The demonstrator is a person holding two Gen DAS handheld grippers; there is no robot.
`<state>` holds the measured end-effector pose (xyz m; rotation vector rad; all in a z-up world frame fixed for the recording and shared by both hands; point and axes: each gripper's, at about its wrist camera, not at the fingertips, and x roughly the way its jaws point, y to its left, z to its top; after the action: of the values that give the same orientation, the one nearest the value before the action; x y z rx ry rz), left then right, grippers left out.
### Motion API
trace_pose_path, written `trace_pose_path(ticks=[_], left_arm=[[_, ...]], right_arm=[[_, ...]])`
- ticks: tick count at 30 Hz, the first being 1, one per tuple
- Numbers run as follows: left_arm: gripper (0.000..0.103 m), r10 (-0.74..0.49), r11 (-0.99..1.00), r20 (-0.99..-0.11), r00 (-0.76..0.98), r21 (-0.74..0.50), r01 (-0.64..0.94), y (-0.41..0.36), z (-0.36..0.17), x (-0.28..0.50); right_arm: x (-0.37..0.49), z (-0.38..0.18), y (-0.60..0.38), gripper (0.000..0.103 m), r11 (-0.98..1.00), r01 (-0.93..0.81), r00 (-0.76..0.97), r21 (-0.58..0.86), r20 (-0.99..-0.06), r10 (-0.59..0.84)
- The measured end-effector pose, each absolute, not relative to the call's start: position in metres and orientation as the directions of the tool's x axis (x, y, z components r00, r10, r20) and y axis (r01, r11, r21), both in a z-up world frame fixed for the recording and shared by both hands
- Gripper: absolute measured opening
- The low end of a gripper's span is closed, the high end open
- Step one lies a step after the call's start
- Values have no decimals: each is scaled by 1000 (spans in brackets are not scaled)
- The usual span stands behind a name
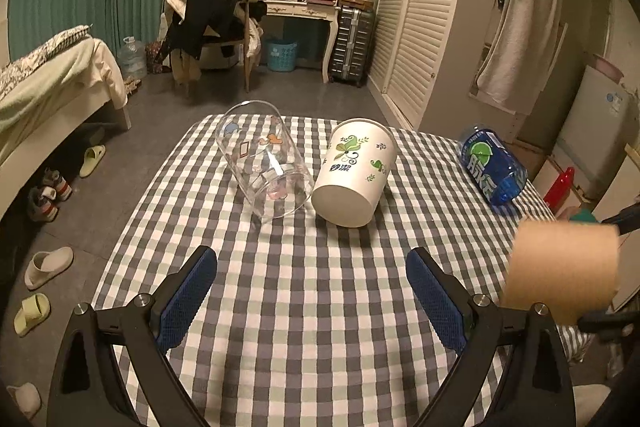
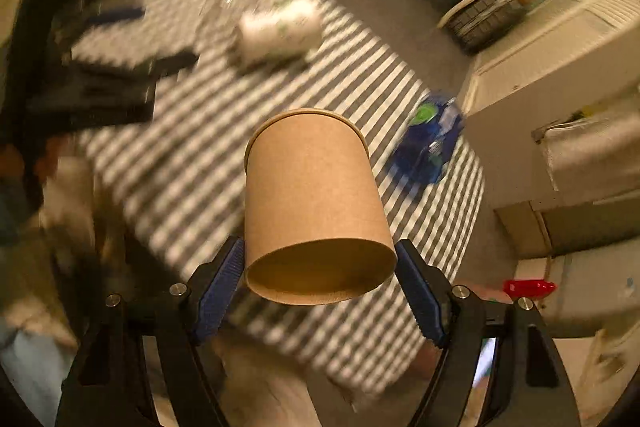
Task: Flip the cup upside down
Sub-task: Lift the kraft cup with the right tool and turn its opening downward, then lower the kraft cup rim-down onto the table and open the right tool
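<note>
My right gripper (image 2: 319, 263) is shut on a brown paper cup (image 2: 312, 203), held in the air above the checked table (image 2: 360, 331). The cup is tilted, its base end toward my camera and its rimmed mouth pointing away and down. The right wrist view is blurred by motion. In the left wrist view the same cup (image 1: 560, 267) shows at the right edge, above the table's right side. My left gripper (image 1: 312, 275) is open and empty, low over the near part of the table (image 1: 304, 327).
A clear glass (image 1: 264, 167) and a white floral paper cup (image 1: 356, 173) lie on their sides at the table's middle. A blue bottle (image 1: 492, 167) lies at the far right. Beyond are a bed, a chair, a desk and a wardrobe.
</note>
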<state>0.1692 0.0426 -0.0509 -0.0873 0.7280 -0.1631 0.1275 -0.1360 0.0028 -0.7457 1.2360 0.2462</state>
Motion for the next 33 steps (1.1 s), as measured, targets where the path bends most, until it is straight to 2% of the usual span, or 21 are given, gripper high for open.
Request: trace_pose_path(ticks=[3,8,9,12,15,18,20,24,30,33], left_arm=[[98,-177,984,-657,733,-141,111,46,-52,171],[98,-158,987,-665,730,-124,101,53,-53,174],[98,-153,988,-664,732,-121,97,54,-52,174],[98,-144,989,-654,743,-109,96,55,-46,171],[98,-130,991,-631,765,-88,96,52,-32,162],[98,-138,990,-599,789,-79,114,45,-10,145],[103,-142,990,-567,811,-70,124,39,6,128],[103,-152,988,-502,851,-66,138,23,35,91],[103,-138,990,-449,883,-53,128,5,49,47],[103,-135,991,-430,893,-42,130,-4,44,27]], right_arm=[[148,-13,-120,76,713,-605,247,-354,-935,-254],[174,-7,-97,77,696,-624,248,-354,-935,-254],[175,-3,-96,77,703,-620,256,-347,-937,-237],[169,11,-95,89,739,-590,316,-326,-935,-160],[151,41,-108,89,792,-549,396,-266,-918,-33],[119,78,-130,90,843,-480,551,-243,-831,74],[99,95,-145,91,868,-428,636,-254,-766,90],[55,119,-179,96,927,-291,793,-238,-602,95],[-2,110,-219,97,981,-151,891,-124,-447,80],[-24,92,-232,102,992,-99,915,-74,-398,61]])
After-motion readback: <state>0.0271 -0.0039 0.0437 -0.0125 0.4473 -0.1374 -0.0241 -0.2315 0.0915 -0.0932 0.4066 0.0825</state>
